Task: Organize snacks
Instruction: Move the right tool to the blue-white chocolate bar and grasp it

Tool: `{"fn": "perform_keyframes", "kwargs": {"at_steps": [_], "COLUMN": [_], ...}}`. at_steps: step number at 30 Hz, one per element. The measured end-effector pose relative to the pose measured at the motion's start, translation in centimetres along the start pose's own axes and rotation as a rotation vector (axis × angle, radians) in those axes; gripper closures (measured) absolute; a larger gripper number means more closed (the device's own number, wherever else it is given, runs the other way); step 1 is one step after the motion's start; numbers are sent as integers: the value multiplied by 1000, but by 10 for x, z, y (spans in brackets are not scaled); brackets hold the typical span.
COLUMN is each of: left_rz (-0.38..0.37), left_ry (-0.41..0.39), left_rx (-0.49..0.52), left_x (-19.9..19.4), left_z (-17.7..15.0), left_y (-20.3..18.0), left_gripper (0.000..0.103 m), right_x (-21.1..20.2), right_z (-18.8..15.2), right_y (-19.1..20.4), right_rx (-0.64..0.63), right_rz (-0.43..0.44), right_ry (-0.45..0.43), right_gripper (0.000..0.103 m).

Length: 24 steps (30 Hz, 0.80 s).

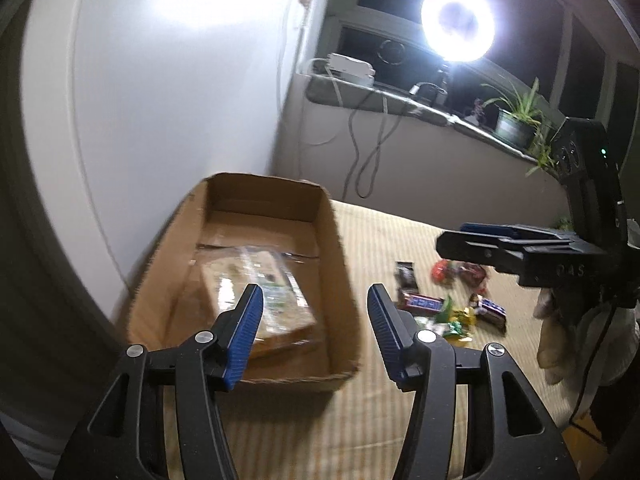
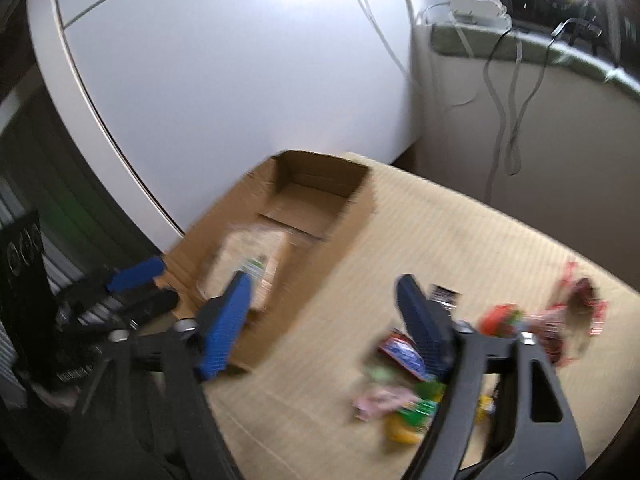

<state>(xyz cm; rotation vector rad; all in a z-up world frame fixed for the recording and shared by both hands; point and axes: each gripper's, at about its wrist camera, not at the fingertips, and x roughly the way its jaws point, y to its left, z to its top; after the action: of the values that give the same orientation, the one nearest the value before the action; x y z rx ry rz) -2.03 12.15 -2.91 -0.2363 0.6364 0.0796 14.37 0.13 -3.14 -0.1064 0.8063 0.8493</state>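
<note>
Both my left gripper and right gripper gape empty above the cardboard box; wrapped biscuits lie inside, candy bars beside it.

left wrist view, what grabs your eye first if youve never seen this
The glaring ring light at the dark window, top right. Below it, an open cardboard box on the striped mat holds one clear-wrapped packet, and a heap of bright snack wrappers lies loose to the box's right.

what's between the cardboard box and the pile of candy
Only bare striped cloth separates the cardboard box from the candy pile; the left wrist view shows it best.
</note>
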Motion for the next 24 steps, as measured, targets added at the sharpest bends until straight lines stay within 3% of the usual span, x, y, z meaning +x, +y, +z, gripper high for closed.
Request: {"fn": "perform_keyframes", "kwargs": {"at_steps": [8,17,24], "left_rz": [-63,-147,-224], "left_ry": [45,135,209], "left_rx": [44,87,111], "left_x": [9,33,51], "left_z": [-11,-29,-41], "left_y": [-42,-81,-107], "left_gripper": [49,50,64], "right_x": [-32,-58,-55], "right_z": [-28,-76,-102], "right_y": [-49,-104,-123], "right_rx": [8,48,20], "right_rz": [-142,-167,-189], "right_ry": [29,91,167], "right_gripper": [18,19,46]}}
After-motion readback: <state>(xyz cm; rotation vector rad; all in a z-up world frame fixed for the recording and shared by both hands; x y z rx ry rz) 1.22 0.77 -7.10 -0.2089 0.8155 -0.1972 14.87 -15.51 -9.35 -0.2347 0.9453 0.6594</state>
